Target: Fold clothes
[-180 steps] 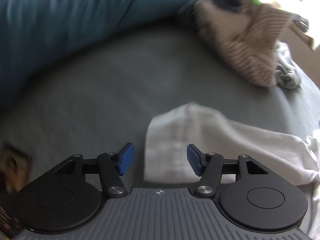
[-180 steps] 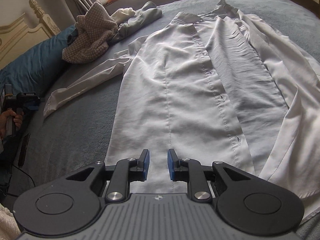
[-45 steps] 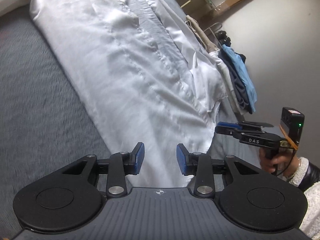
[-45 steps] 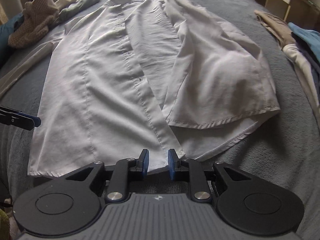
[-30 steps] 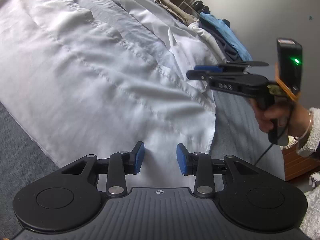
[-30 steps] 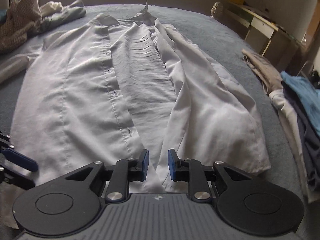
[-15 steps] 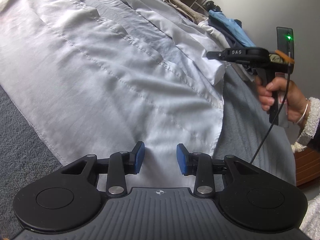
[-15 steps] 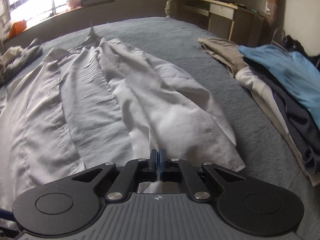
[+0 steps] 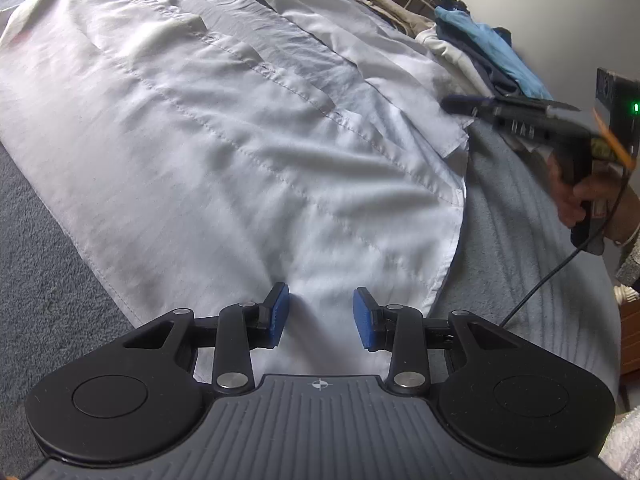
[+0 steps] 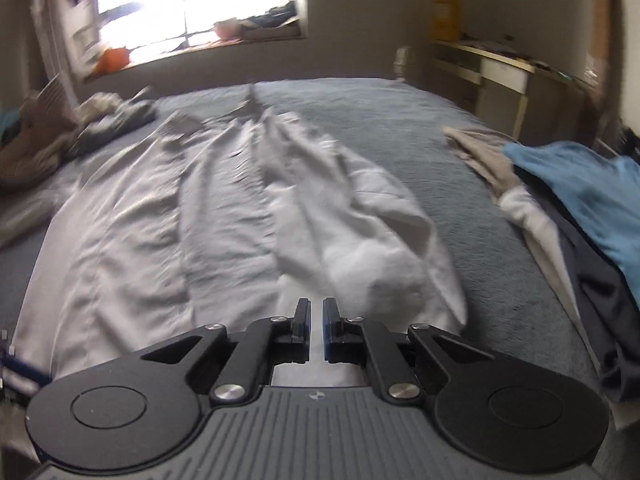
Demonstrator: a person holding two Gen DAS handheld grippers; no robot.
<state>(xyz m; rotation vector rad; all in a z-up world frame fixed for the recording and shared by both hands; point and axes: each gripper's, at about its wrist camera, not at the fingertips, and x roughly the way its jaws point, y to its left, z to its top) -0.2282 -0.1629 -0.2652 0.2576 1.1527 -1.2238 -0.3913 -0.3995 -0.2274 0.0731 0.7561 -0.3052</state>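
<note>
Left claw [image 9: 320,316]: I held it parted wide, low centre, over the white shirt's [image 9: 224,128] hem.
Right claw [image 10: 316,330]: pads a slit apart, gripping nothing I could see.
Shirt: spread across the grey bed [image 10: 400,120].
Clothes pile [image 10: 580,176]: frame's right.

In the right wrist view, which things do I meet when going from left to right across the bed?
Brown garment → white shirt → bare grey bedcover → blue garment.
</note>
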